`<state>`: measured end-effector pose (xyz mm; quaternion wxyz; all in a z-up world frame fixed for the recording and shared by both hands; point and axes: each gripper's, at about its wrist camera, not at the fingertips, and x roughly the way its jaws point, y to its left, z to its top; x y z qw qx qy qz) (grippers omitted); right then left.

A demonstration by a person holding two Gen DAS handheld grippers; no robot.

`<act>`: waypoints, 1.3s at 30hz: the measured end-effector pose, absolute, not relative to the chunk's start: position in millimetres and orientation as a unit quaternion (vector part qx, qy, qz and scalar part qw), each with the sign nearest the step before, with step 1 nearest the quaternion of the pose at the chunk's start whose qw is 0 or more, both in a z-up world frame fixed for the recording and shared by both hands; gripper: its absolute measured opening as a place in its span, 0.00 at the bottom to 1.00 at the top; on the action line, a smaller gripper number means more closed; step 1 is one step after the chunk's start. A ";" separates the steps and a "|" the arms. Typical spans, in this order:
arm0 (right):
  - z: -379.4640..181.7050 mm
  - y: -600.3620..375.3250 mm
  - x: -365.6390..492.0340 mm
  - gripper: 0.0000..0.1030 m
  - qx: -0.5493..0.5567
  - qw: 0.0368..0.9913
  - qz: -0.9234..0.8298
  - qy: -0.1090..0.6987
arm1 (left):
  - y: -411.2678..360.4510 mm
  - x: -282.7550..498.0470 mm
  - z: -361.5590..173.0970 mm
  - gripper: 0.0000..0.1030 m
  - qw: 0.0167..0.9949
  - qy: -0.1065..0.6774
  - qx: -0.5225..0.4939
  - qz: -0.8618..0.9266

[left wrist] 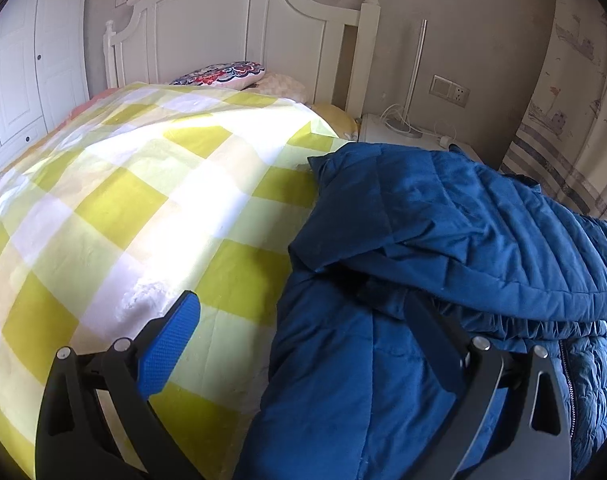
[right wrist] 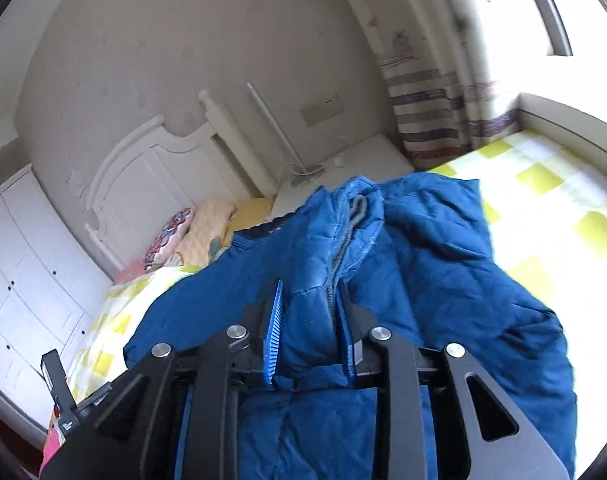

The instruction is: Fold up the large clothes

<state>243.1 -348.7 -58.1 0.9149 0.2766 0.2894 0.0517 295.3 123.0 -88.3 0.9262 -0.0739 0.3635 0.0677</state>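
A large blue quilted jacket [left wrist: 443, 240] lies crumpled on the bed's yellow-and-white checked cover [left wrist: 143, 200]. My left gripper [left wrist: 303, 312] is open; its left finger hangs over the cover and its right finger rests on the jacket's left part. In the right wrist view my right gripper [right wrist: 309, 304] is shut on a fold of the jacket [right wrist: 423, 260] by the zipper edge and holds it lifted. The grey-lined collar shows beyond the fingertips.
A white headboard [left wrist: 231, 28] and pillows [left wrist: 223, 74] stand at the bed's far end. A white bedside table [left wrist: 403, 132] with a lamp pole and cables is beside it. White wardrobe doors [left wrist: 19, 72] are at the left, a striped curtain [right wrist: 431, 112] at the right.
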 end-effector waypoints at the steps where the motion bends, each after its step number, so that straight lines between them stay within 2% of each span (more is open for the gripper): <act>1: -62.7 -350.4 243.6 0.25 0.271 0.914 0.042 0.298 | 122.8 295.1 -88.3 0.98 0.926 0.363 -0.073 0.068; 6: -107.4 -365.0 257.8 0.24 0.307 0.884 0.009 0.352 | 127.9 293.9 -89.2 0.98 0.924 0.365 -0.083 0.077; 10: -98.8 -352.0 259.8 0.26 0.255 0.895 -0.008 0.367 | 129.9 294.0 -89.5 0.98 0.923 0.366 -0.087 0.081; 13: -90.9 -360.0 248.6 0.32 0.268 0.888 -0.052 0.371 | 131.0 291.2 -87.4 0.98 0.925 0.359 -0.088 0.086; 15: -69.8 -358.4 236.0 0.37 0.263 0.899 -0.062 0.345 | 129.1 292.9 -87.4 0.98 0.924 0.362 -0.086 0.085; 17: -37.2 -338.4 231.4 0.37 0.204 0.928 -0.050 0.308 | 126.6 294.2 -87.7 0.98 0.924 0.365 -0.080 0.083; 20: -9.9 -289.7 245.1 0.37 0.090 0.951 -0.024 0.293 | 127.0 293.5 -87.1 0.98 0.925 0.362 -0.082 0.082; 23: -23.3 -253.9 278.6 0.37 0.027 0.943 -0.002 0.332 | 129.7 293.3 -88.3 0.98 0.924 0.364 -0.091 0.081; 26: -63.5 -250.0 303.1 0.37 0.002 0.915 -0.020 0.402 | 132.1 292.0 -88.0 0.98 0.924 0.360 -0.098 0.081; 28: -89.1 -260.2 304.4 0.38 0.005 0.912 -0.026 0.409 | 134.8 286.5 -82.9 0.98 0.931 0.338 -0.105 0.089; 32: -96.7 -267.2 297.5 0.38 0.006 0.920 -0.013 0.391 | 142.7 252.1 -37.5 0.97 0.961 0.205 -0.151 0.106; 34: -99.8 -262.5 301.0 0.39 -0.007 0.920 -0.019 0.392 | 129.5 251.7 -8.1 0.98 0.971 0.177 -0.143 0.069; 37: -101.5 -264.5 299.9 0.39 -0.009 0.920 -0.022 0.391 | 97.6 281.7 12.0 0.98 0.972 0.219 -0.084 0.017; 39: -101.0 -266.2 297.4 0.39 0.001 0.921 -0.018 0.390 | 74.6 317.5 2.2 0.98 0.959 0.276 -0.060 -0.013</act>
